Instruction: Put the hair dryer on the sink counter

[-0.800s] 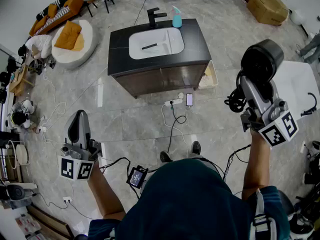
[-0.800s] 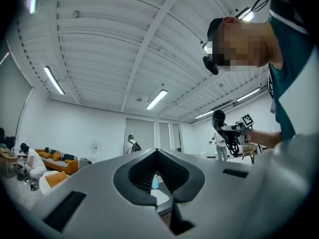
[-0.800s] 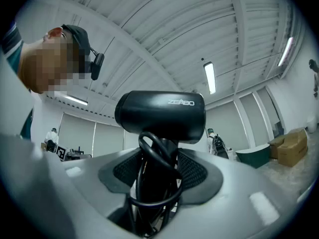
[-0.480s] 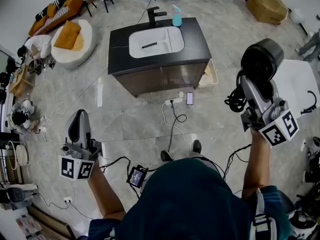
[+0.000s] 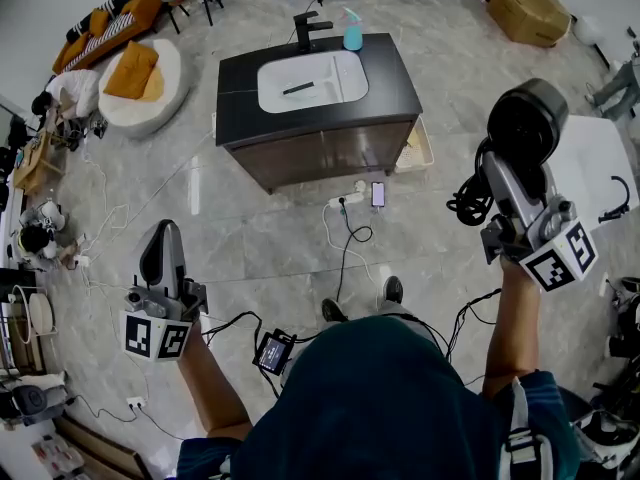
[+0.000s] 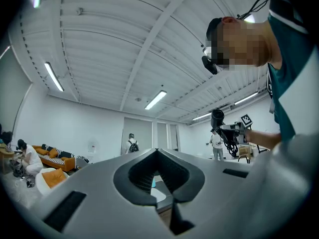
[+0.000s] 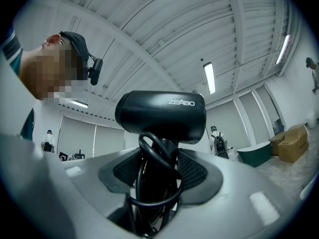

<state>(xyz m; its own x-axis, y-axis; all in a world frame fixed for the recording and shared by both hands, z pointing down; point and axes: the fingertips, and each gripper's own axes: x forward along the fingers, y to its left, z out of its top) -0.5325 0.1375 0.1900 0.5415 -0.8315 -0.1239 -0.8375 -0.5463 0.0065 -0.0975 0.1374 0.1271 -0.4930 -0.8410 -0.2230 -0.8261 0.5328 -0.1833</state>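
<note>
Two tongs unmoved | right tongs [image 7: 158, 163] clench hair dryer [image 7: 160, 116] | left tongs [image 6: 157, 152] closed, empty

A coiled cord [image 7: 149, 193] hides the handle of the hair dryer [image 7: 160, 116].

The black rectangular tabletop [image 5: 388, 86] carries a turquoise pump bottle [image 5: 353, 38] beside a black faucet [image 5: 308, 33] (a white basin [image 5: 330, 76] is sunk in the middle).

Pale grey marble-look floor tiles [image 5: 250, 248] spread throughout. At eleven o'clock sit a round white beanbag seat [image 5: 178, 73] and an orange striped sofa [image 5: 110, 26]. Brown cardboard boxes [image 5: 530, 8] lie at one o'clock.
</note>
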